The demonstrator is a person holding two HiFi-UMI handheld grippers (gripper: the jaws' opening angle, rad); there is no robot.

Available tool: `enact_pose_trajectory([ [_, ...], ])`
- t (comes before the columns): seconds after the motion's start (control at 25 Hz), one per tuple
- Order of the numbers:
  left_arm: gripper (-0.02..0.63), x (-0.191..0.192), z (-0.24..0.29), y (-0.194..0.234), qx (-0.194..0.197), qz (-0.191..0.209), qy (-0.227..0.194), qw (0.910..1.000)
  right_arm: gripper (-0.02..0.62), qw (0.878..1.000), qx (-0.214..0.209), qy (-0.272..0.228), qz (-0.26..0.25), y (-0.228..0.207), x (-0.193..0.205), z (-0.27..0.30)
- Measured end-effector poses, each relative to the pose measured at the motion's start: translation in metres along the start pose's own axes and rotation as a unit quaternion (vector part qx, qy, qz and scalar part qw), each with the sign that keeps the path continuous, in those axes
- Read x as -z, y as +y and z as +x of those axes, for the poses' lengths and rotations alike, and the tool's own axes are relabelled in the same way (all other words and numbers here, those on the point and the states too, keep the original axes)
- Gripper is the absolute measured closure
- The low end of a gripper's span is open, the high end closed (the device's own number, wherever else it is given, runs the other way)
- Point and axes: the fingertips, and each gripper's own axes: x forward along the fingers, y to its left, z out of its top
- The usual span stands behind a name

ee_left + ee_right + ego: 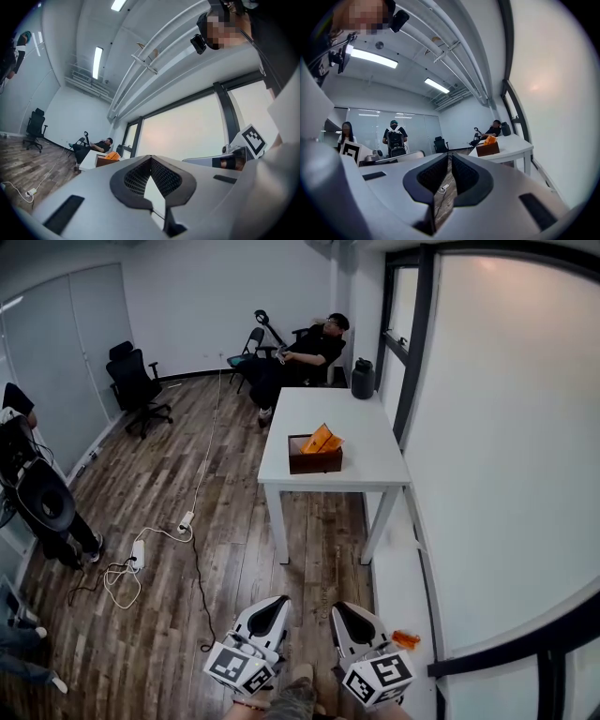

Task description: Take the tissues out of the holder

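Left gripper (pixel 275 607) and right gripper (pixel 342 613) clenched empty — holder (pixel 314 463) of seemingly orange tissues (pixel 322 439) well apart.

Open floor (pixel 319 549) before table (pixel 323 413) (cables (pixel 122 577) left)

My left gripper (pixel 278 602) and right gripper (pixel 340 609) are pale grey moulded plastic shells, each carrying a white cube (pixel 240 667) printed with black square markers; my fingers (pixel 136 178) bear black ribbed pads
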Motion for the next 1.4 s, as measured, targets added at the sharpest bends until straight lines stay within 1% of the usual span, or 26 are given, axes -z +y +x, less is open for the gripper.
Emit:
enact_pose_trajectory([
  [0.2,0.601,0.0,0.036,0.03,0.007,-0.003,0.001,1.0,0.589,1.0,0.003,0.0,0.001,-0.022,-0.007,0.035],
  [0.28,0.601,-0.004,0.053,0.042,0.014,-0.001,-0.002,0.9999,0.589,1.0,0.005,0.001,0.002,-0.028,-0.012,0.052],
  [0.44,0.601,-0.011,0.083,0.062,0.032,0.007,-0.005,0.9995,0.589,1.0,0.007,0.002,-0.012,-0.04,-0.019,0.083],
  [0.64,0.601,-0.007,0.11,0.087,0.045,0.011,0.003,0.9989,0.589,1.0,0.019,0.003,-0.011,-0.058,-0.02,0.118],
  [0.92,0.601,-0.006,0.132,0.119,0.045,0.001,0.006,0.999,0.589,0.999,0.034,0.005,-0.005,-0.071,-0.021,0.156],
  [1.12,0.601,-0.007,0.142,0.14,0.034,-0.005,0.003,0.9994,0.589,0.999,0.041,0.0,-0.006,-0.081,-0.026,0.174],
  [1.28,0.601,-0.008,0.153,0.154,0.026,-0.009,-0.002,0.9996,0.589,0.999,0.039,-0.006,-0.018,-0.092,-0.032,0.189],
  [1.4,0.601,-0.007,0.164,0.162,0.024,-0.009,-0.001,0.9997,0.589,0.999,0.033,-0.003,-0.018,-0.099,-0.033,0.204],
])
